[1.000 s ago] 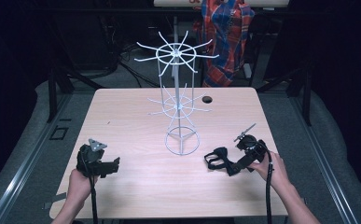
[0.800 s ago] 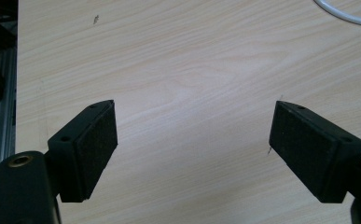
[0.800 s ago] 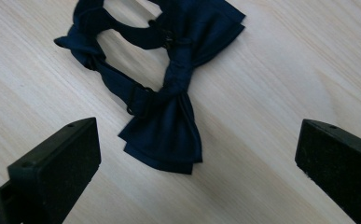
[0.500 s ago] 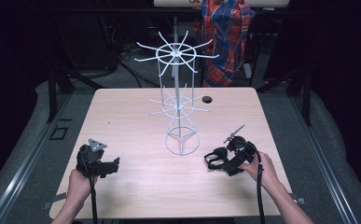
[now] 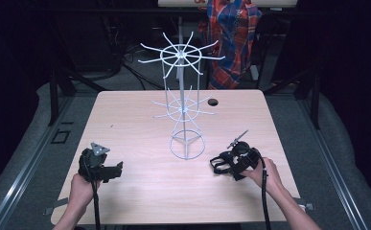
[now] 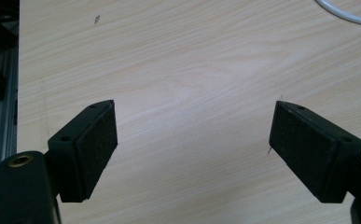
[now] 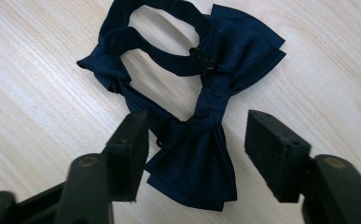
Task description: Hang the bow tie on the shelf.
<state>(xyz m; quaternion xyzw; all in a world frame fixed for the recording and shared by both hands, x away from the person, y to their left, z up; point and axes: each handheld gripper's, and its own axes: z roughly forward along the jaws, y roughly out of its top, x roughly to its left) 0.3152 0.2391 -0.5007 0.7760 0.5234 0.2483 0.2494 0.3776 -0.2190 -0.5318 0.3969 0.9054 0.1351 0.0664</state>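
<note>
right gripper [image 7: 194, 140]: jaws half-closed, just been closing, straddling navy bow tie [image 7: 201, 116] flat on counter [image 5: 140, 124], pads not yet pressing | high view: tie a dark lump at 4 o'clock from white wire rack [image 5: 185, 105] | left gripper [image 6: 192, 140]: jaws wide, holding nothing, above bare wood | no readable writing

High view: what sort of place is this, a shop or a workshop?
Probably a recording lab, not a shop: a bare wooden table in a dark room, an empty white wire display rack, and cables trailing across the floor behind it.
</note>
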